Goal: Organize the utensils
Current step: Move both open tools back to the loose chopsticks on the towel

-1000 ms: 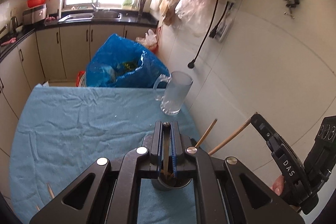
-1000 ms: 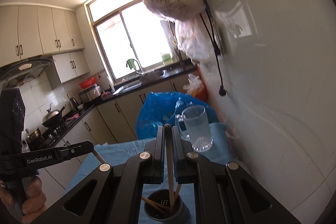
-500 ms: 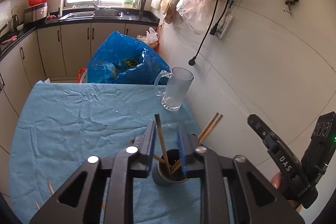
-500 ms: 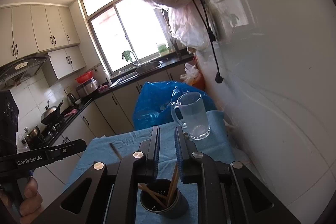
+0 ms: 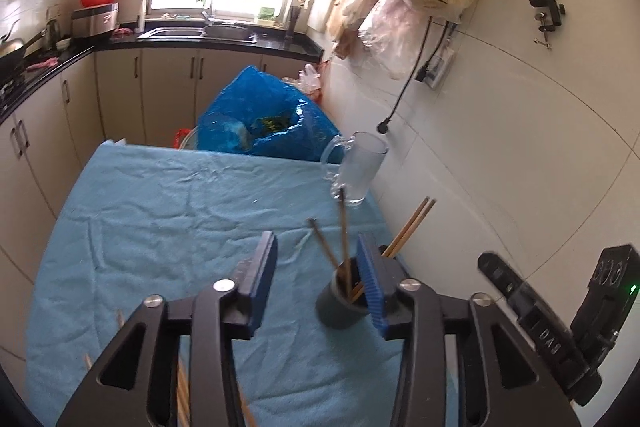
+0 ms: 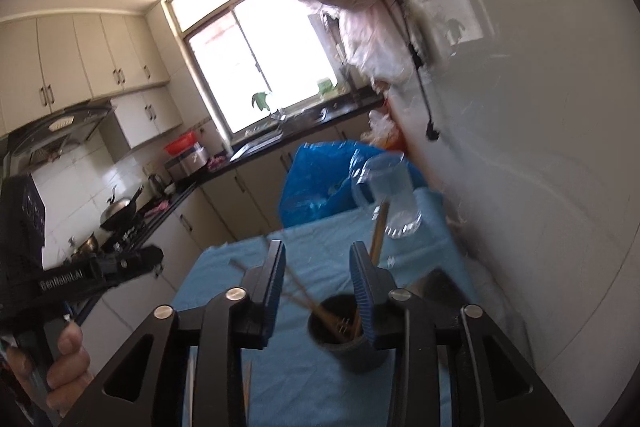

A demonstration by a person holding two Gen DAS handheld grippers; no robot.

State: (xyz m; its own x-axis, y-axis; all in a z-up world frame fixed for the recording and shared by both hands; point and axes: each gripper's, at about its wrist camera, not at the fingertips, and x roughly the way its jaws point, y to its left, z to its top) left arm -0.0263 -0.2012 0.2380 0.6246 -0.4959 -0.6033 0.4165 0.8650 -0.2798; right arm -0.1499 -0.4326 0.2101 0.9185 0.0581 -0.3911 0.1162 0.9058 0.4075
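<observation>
A dark round holder stands on the blue cloth near the wall, with several wooden chopsticks leaning in it. My left gripper is open and empty, just left of and above the holder. My right gripper is open and empty too, above the same holder, where chopsticks stick up. Loose chopsticks lie on the cloth under the left gripper. The right gripper's body shows at the left view's lower right.
A clear glass mug stands on the blue tablecloth by the tiled wall. A blue plastic bag sits behind the table's far edge. Kitchen counters and a sink run along the back and left.
Both grippers were shut on a chopstick over the holder, then opened and let them drop in. Both have since opened wide and shifted left, away from the holder.
</observation>
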